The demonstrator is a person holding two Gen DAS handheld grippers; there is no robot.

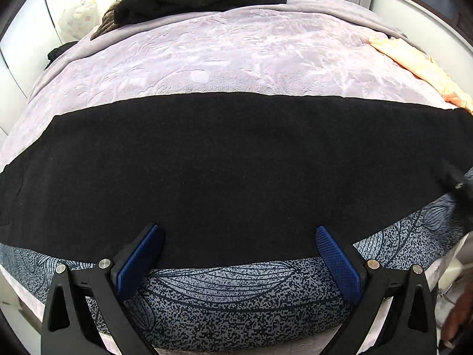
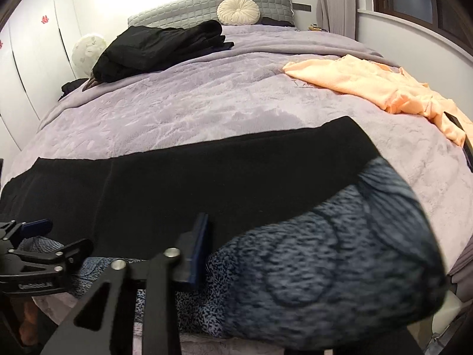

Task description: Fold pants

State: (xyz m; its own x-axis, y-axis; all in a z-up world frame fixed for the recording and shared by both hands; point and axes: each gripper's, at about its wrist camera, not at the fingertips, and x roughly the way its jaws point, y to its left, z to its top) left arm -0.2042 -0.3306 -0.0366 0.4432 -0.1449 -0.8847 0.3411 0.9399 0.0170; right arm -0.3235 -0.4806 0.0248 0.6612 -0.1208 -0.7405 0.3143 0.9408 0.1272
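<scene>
Black pants [image 1: 230, 162] lie flat in a long band across the near part of the bed, also in the right wrist view [image 2: 207, 177]. My left gripper [image 1: 239, 254] is open, its blue pads [image 1: 337, 257] at the pants' near edge, holding nothing. It also shows at the left of the right wrist view [image 2: 35, 236]. Of my right gripper only the left finger [image 2: 198, 248] shows, at the pants' near edge. The other finger is hidden behind a raised fold of blue patterned blanket [image 2: 340, 260].
The bed has a lilac plush cover [image 1: 236, 59]. A pile of black clothes [image 2: 159, 47] lies at the far left, a peach garment [image 2: 384, 88] at the right. The blue patterned blanket [image 1: 236, 301] hangs over the near edge. Headboard and round cushion [image 2: 238, 11] stand at the back.
</scene>
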